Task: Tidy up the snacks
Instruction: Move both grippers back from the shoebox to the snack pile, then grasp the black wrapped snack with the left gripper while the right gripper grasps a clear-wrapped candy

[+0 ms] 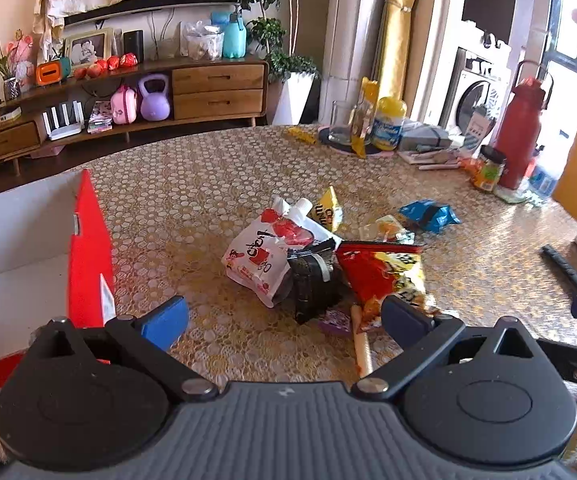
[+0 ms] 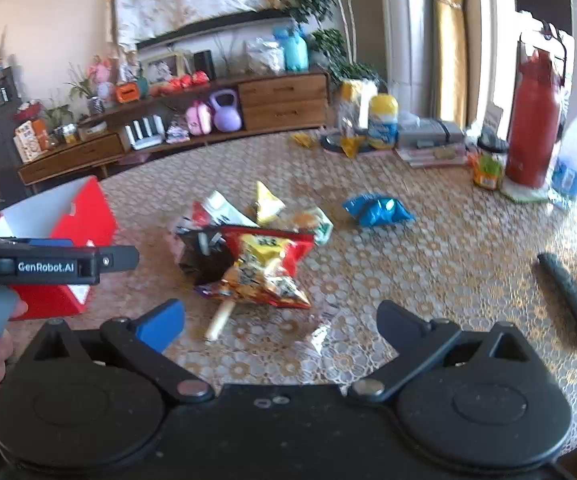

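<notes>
A pile of snacks lies mid-table: a white and red spouted pouch (image 1: 260, 256), a black packet (image 1: 312, 280), a red and yellow chip bag (image 1: 384, 272) (image 2: 264, 268), a small yellow packet (image 1: 328, 208) (image 2: 267, 200), a blue packet (image 1: 428, 216) (image 2: 376, 210) and a pale stick snack (image 1: 362, 344) (image 2: 218, 322). A red box with a white inside (image 1: 88, 248) (image 2: 60, 216) stands at the left. My left gripper (image 1: 284, 320) is open and empty, just short of the pile. My right gripper (image 2: 280, 326) is open and empty, near the pile's front.
The table has a gold patterned cloth (image 1: 192, 200). At its far right stand a red flask (image 1: 520, 132) (image 2: 532, 120), a jar (image 1: 488, 168), a yellow-lidded tub (image 1: 386, 124) and a glass (image 1: 342, 124). A black rod (image 2: 568, 296) lies at right. A wooden sideboard (image 1: 216, 88) stands behind.
</notes>
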A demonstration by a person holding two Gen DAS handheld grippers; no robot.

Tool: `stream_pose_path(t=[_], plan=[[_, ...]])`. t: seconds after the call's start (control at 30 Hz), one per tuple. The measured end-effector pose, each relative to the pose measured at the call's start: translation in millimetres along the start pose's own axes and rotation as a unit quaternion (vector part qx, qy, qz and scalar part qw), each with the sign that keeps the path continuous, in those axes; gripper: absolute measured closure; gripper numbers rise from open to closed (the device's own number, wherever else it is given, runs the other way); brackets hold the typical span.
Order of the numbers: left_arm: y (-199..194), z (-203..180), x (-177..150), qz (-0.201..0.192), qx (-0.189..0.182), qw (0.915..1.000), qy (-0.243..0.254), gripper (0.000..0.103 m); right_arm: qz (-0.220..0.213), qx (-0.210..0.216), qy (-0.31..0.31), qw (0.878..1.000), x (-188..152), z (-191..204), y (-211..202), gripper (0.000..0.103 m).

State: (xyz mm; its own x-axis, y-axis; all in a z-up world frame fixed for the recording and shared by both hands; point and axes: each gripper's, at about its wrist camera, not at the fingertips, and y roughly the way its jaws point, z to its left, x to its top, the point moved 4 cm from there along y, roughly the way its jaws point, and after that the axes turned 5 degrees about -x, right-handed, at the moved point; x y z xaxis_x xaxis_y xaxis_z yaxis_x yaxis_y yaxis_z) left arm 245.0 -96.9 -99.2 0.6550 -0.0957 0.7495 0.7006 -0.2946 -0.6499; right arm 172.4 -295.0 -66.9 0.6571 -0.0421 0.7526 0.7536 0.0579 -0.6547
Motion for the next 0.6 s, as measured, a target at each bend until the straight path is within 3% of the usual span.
stream_pose_path(t=[0.27,0.47,0.53,0.6], plan=[[43.0,-3.7,-0.3,0.012,0.01,0.9998,0.015,0.0,0.036,-0.005,0.018,0.999,-12.2,-8.1,38.5,0.006],[69.1,-6.8,0.0,0.014,0.019,0.9993,0.028,0.002,0.059,-0.015,0.036,0.997,-17.3,-10.6,72.9,0.023],[76.0,-8.4,-0.5,0.018,0.011,0.9993,0.03,0.011,0.067,-0.017,0.044,0.997,-17.9,-11.9,82.7,0.028],[83.3,-9.6,-2.0,0.027,0.002,0.9993,0.027,0.03,0.075,-0.019,0.049,0.996,-18.3,-14.1,91.6,0.036]])
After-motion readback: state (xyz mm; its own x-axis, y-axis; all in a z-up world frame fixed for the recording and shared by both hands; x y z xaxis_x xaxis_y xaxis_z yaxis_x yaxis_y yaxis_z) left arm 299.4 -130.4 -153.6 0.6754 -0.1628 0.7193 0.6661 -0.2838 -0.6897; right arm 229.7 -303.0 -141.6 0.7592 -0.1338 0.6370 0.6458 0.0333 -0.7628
